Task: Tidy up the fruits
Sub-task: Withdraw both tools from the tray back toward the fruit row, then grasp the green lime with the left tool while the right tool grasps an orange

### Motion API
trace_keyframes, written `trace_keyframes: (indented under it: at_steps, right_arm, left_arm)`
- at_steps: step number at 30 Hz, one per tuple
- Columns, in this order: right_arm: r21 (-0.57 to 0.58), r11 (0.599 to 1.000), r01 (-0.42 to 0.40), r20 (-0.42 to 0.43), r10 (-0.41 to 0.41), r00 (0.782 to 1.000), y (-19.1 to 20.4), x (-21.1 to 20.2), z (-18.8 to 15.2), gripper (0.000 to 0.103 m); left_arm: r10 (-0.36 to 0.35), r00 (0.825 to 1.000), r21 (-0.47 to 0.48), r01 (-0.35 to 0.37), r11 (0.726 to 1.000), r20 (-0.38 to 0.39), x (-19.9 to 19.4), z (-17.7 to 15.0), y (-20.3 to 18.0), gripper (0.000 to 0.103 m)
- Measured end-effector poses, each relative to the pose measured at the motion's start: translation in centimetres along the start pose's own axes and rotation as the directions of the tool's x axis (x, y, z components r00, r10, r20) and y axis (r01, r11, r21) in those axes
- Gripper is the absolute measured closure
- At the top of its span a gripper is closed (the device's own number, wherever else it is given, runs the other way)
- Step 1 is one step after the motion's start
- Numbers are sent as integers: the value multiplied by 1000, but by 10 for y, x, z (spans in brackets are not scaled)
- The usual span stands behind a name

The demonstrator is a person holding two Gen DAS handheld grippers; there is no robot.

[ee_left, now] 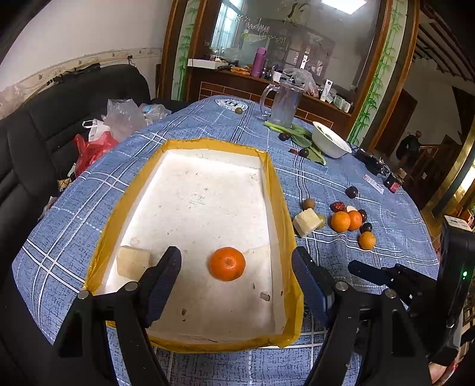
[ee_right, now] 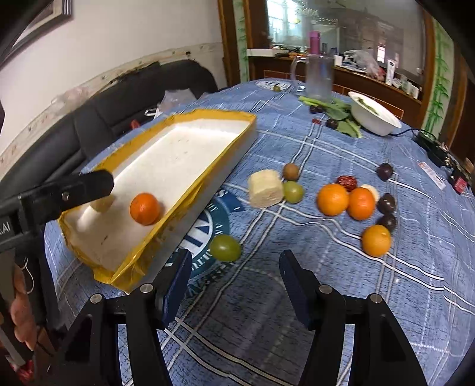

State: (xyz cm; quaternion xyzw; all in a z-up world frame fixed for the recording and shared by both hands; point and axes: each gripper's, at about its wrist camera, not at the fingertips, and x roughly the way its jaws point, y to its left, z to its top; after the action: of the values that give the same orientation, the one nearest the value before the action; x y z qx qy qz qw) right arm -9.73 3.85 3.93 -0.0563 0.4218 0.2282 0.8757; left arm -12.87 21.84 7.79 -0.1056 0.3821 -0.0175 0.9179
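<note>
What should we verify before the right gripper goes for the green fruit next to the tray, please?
1. Right gripper empty, jaws apart: ok.
2. Green fruit ahead of its fingers, nothing on top: ok.
3. Foam tray sits close beside the fruit, left finger could catch it: not ok.
4. Left gripper empty, over the tray: ok.
5. Tangerine already in the tray: ok.
6. Fruit's firmness: cannot tell.

We see a white wall (ee_left: 74, 26), a black sofa (ee_left: 44, 124), a wooden sideboard (ee_left: 237, 86), a big arched mirror (ee_left: 297, 35) with a bamboo-painted frame.
</note>
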Motion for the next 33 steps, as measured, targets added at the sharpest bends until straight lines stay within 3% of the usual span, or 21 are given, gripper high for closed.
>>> trace_keyframes:
  at_steps: [6,10,17,22,25,33]
  right_arm:
    - [57,998,0,30,-2,1000,-26,-11,3,37]
    - [118,990,73,45,-79,996,-65,-24,1,38]
    - [242,962,126,24,-136,990,-120,-29,-10,38]
    - [234,962,139,12,-146,989,-125,-17,-6,38]
    - [235,961,147,7,-153,988,-127,-7,-1,38]
    - [277,953,125,-5,-129,992,-140,16,3,38]
  left_arm:
    - [-31,999,32,31,999,-10,3,0,-13,27]
    - [-95,995,105,98,990,-34,9,-4,-42,27]
    - [-191,977,275,211,938,-98,31,-22,-106,27]
    - [-166,976,297,201,934,-137,57,-25,-118,32]
    - [-133,978,304,177,936,-159,67,-26,-115,43]
    - [-114,981,403,169,899,-159,72,-28,-119,44]
